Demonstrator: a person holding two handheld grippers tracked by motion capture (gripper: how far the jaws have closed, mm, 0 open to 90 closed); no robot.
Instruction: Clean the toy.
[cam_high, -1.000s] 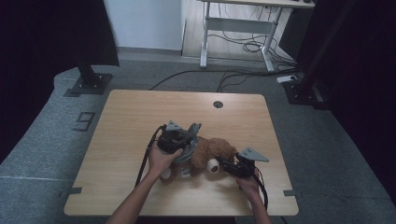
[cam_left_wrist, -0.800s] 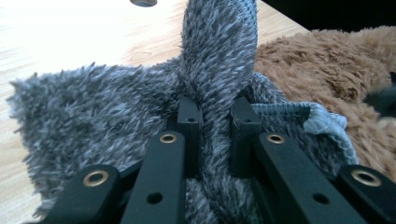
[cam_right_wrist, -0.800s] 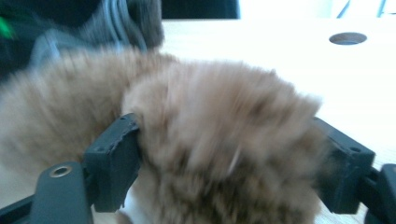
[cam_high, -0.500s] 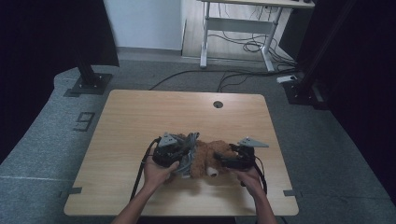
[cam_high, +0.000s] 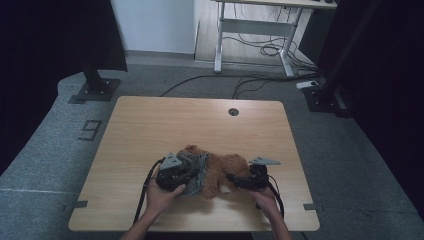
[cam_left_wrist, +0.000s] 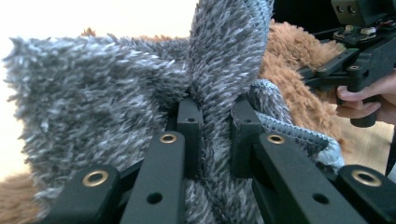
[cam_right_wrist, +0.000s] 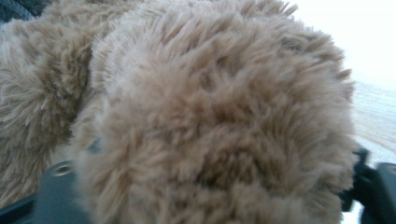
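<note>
Left gripper (cam_left_wrist: 210, 135) is clamping a fold of the grey fuzzy garment (cam_left_wrist: 140, 93), jaws pinched tight with knit bunched between the pads. In the high view it's sitting at the garment's left end, near the table's (cam_high: 150, 125) front edge. Right gripper (cam_high: 235, 180) is pushing into the brown plush toy (cam_right_wrist: 210, 116); its jaws have just been closing from wide, fur is sitting between them, but I can't tell whether the pads are biting yet.

Key relation: the toy is lying directly right of the garment, touching and partly under it, long axis running left-right between the two grippers. So the grippers are facing each other along that axis. The likely next pull is going straight outward, left hand taking the garment away from the toy.
</note>
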